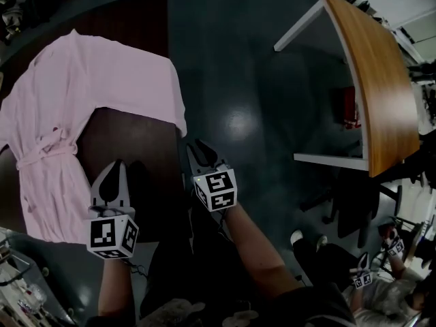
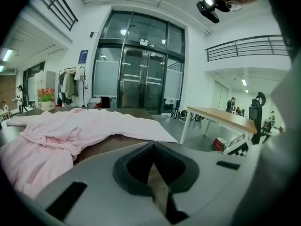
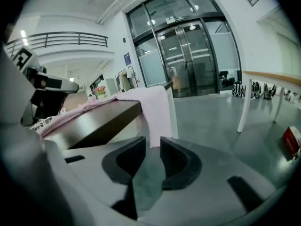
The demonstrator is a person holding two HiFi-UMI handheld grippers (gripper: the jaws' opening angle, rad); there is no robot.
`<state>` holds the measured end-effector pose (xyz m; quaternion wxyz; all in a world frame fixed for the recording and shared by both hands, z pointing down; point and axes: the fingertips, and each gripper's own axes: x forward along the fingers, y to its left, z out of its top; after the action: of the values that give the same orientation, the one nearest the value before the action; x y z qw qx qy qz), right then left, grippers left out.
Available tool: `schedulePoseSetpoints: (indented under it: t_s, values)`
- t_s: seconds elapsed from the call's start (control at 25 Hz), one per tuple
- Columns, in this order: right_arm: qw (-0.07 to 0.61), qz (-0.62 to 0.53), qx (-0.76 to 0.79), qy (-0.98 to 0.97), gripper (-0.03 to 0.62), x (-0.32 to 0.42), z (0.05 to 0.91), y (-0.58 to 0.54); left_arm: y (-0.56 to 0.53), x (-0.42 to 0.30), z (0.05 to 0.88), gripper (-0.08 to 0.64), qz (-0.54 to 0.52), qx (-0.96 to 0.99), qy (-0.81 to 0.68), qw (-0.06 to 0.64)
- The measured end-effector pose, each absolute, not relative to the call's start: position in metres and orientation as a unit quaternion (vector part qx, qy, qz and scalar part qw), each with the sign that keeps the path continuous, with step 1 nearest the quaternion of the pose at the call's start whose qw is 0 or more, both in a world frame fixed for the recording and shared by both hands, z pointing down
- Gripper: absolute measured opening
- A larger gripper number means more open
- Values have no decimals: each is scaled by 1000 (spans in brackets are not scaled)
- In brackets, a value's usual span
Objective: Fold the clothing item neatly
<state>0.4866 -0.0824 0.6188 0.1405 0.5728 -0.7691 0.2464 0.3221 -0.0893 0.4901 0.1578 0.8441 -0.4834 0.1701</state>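
Note:
A pale pink robe [image 1: 68,94] lies spread on a dark brown table [image 1: 129,142], one sleeve hanging over the table's right edge. My left gripper [image 1: 116,163] hovers over the table's near part, just right of the robe's hem; its jaws are shut with nothing between them. In the left gripper view the robe [image 2: 70,131] lies ahead and to the left of the left gripper [image 2: 151,148]. My right gripper [image 1: 198,145] is off the table's right edge, just below the hanging sleeve [image 3: 153,109]. The right gripper [image 3: 153,142] has its jaws a little apart and empty.
A wooden desk with white legs [image 1: 375,80] stands to the right on the grey floor, a red box [image 1: 349,107] beneath it. Another person holding grippers [image 1: 368,278] sits at the lower right. Glass doors [image 2: 141,79] are ahead. Clutter lies at the lower left.

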Motion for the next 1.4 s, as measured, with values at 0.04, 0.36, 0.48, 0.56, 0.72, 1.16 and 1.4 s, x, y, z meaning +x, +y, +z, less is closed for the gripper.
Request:
schedulePoseSetpoints:
  t_s: [0.04, 0.36, 0.48, 0.56, 0.72, 1.16, 1.4]
  values:
    - [144, 248, 571, -769, 71, 483, 625, -85, -92, 322, 492, 9, 170, 843, -484, 161]
    - [170, 251, 570, -764, 95, 475, 661, -114, -105, 323, 506, 9, 173, 835, -490, 179]
    - [166, 250, 566, -768, 97, 474, 665, -122, -107, 323, 511, 9, 176, 834, -491, 183]
    - [164, 250, 566, -768, 95, 474, 666, -126, -108, 323, 512, 9, 175, 832, -491, 189]
    - [157, 256, 572, -763, 79, 480, 667, -130, -109, 325, 514, 9, 176, 830, -493, 191]
    - [157, 217, 624, -734, 28, 534, 595, -128, -111, 311, 480, 9, 173, 818, -524, 164]
    - [183, 198, 617, -739, 28, 546, 550, -132, -93, 277, 447, 9, 172, 800, -558, 137]
